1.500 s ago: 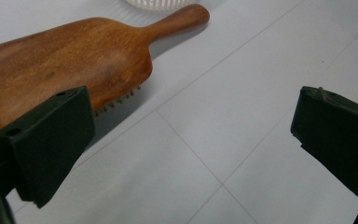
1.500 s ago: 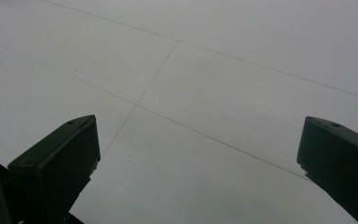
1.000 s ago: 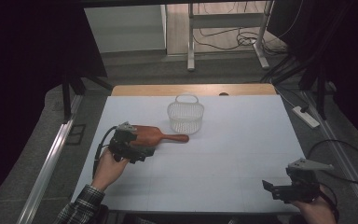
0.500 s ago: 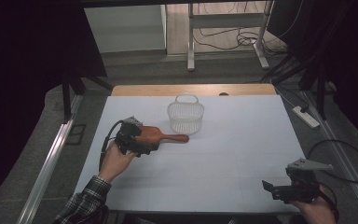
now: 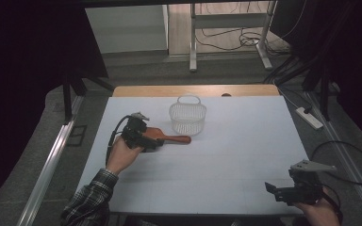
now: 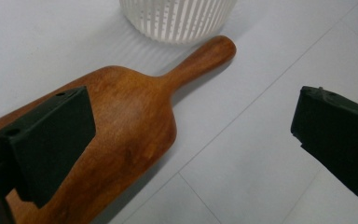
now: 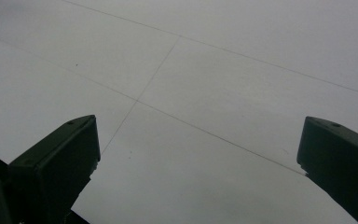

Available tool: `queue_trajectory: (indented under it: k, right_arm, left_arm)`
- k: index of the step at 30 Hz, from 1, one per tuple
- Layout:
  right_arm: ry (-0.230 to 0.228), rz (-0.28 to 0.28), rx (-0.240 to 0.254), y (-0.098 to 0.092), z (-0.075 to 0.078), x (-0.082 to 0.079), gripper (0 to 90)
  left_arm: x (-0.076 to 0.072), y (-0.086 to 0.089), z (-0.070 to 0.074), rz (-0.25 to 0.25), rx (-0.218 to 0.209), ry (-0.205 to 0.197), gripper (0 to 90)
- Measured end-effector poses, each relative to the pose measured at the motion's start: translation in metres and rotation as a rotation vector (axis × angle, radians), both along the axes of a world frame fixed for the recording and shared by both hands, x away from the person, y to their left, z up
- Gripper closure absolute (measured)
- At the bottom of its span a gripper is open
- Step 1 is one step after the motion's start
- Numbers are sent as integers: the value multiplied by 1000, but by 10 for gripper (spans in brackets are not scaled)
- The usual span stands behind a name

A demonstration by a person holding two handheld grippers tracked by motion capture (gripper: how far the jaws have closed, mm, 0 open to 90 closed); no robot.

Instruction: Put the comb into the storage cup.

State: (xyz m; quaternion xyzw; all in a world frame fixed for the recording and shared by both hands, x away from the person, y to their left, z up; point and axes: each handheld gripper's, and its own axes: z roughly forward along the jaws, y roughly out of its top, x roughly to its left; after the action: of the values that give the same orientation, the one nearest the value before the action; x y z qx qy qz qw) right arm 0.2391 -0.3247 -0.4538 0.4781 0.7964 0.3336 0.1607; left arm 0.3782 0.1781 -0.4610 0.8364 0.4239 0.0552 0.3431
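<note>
While the left gripper (image 6: 191,140), jaws spread wide, hides the broad end of the smooth wooden paddle (image 6: 135,116) left of centre in the high view (its rounded handle touches the ribbed white basket (image 5: 187,117), cut off in the gripper view), the right gripper (image 5: 283,192) gapes over bare white table (image 7: 223,74) at lower right

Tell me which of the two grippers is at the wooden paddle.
The left gripper: its open jaws straddle the wooden paddle beside the white basket. The right gripper hangs open over bare table.
</note>
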Motion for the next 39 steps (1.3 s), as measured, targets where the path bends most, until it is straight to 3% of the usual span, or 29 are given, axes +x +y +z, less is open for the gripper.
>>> queue_trajectory:
  k: [12, 24, 39]
  right_arm:
    - [9, 2, -5, 0, 0, 1, 0]
    - [6, 4, -4, 0, 0, 0, 0]
    - [8, 5, -5, 0, -1, 0, 0]
  left_arm:
    - [19, -5, -2, 0, -11, 13, 0]
    - [36, -11, -1, 9, 45, 10, 0]
    - [52, -11, -5, 30, 69, 26, 0]
